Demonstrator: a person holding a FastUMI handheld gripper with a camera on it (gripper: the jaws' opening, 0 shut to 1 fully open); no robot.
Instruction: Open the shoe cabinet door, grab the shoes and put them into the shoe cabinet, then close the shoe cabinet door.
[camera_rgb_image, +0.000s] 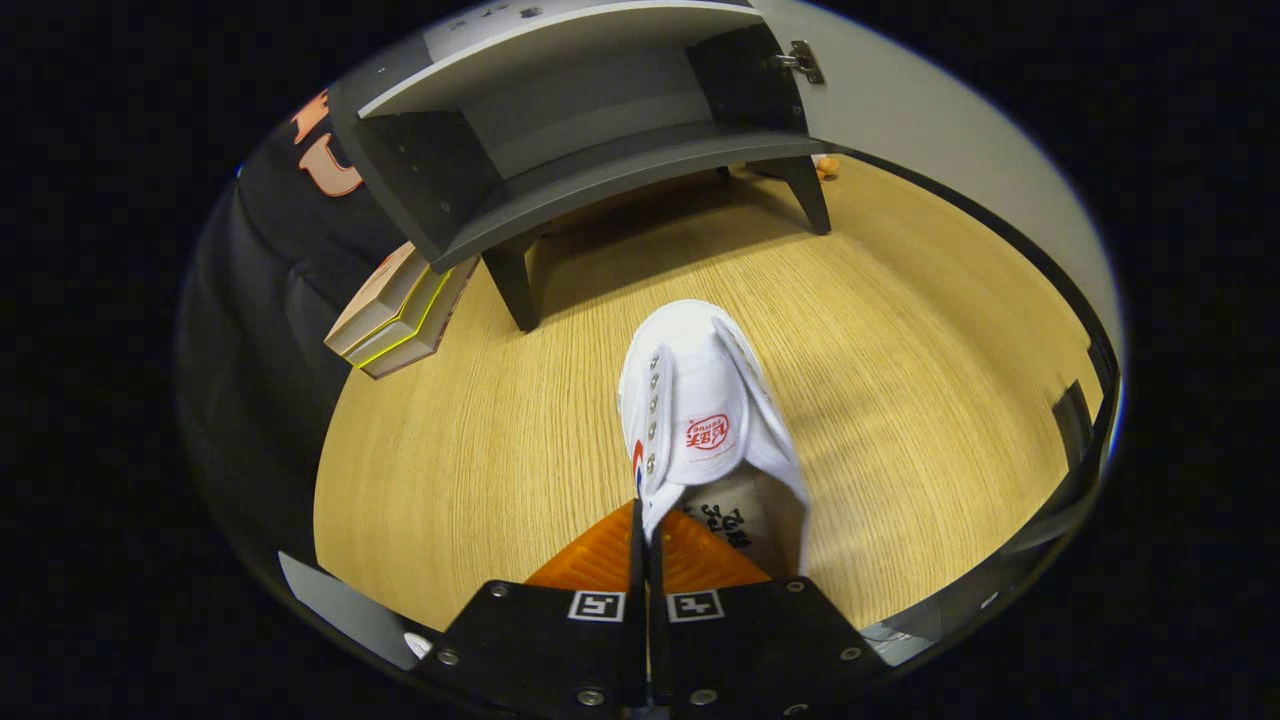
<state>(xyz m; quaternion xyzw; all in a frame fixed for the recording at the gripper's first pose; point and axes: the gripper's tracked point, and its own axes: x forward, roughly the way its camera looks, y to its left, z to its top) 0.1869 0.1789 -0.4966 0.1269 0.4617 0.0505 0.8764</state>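
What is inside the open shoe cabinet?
The shoe cabinet shows one bare shelf, no shoes. Its top hides the upper part. The gripper jaws are shut on the white shoe.

Floor (900, 330): light wood-grain boards are spreading out beyond the tongs (645, 520) — which are pinching the shoe's collar.
Shoe cabinet (600, 130): grey, door (950, 130) swung open, it is standing on dark legs at the far side of the floor.
Boxes (400, 315): a small stack is lying on the floor just beside the cabinet's near leg.
Shoe (700, 410): white — whether it is touching the floor is unclear.
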